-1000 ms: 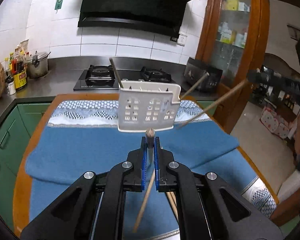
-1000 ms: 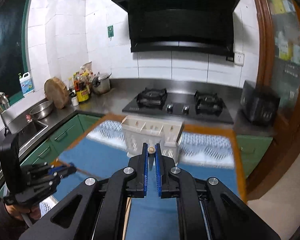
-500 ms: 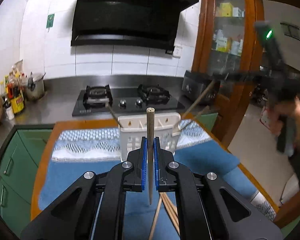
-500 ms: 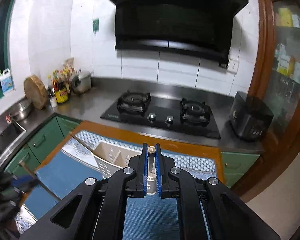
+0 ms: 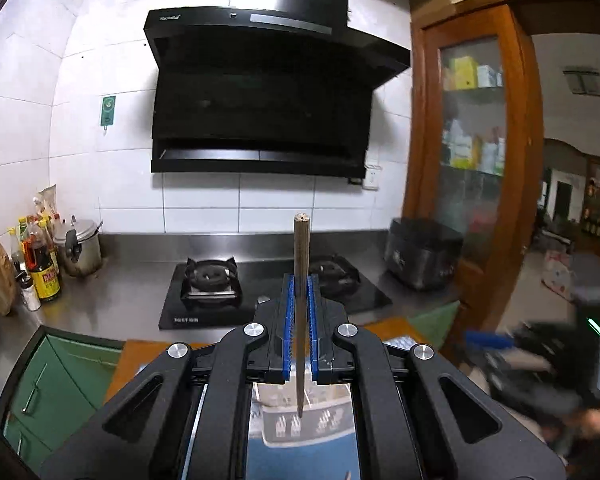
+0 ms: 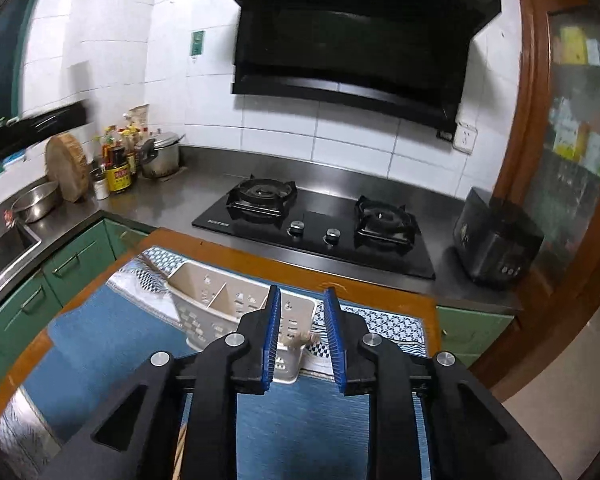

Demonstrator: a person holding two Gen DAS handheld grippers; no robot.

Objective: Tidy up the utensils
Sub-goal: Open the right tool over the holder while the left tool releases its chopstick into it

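While the left hand-held gripper (image 5: 300, 320) had swung up from the blue cloth over the last second, it kept its blue pads shut tight on one chopstick (image 5: 301, 300), which now stood almost straight up and down. The thick end pointed at the wall tiles and the thin tip hung just above the white utensil holder (image 5: 300, 420), seen far down between the black arms. I think that chopstick was about ready to be lowered into the holder. Further right, the right hand-held gripper (image 6: 302, 336) had changed too: a moment before, its pads were pinched on a chopstick, and now they stood wide apart with nothing between them. A small wooden end (image 6: 306, 337) poked up at the near right corner of the holder (image 6: 204, 300), so that chopstick had probably been dropped in, though I could not tell which slot. Another stick (image 6: 152, 266) leaned out at the holder's far left corner. The holder sat near the back edge of the wooden worktop (image 6: 340, 276), with the stove (image 6: 320, 228) close behind. Bare blue cloth (image 6: 112, 340) lay to the left and in front, giving room to move. More chopsticks (image 6: 179, 456) seemed to lie at the bottom, still to be picked up.
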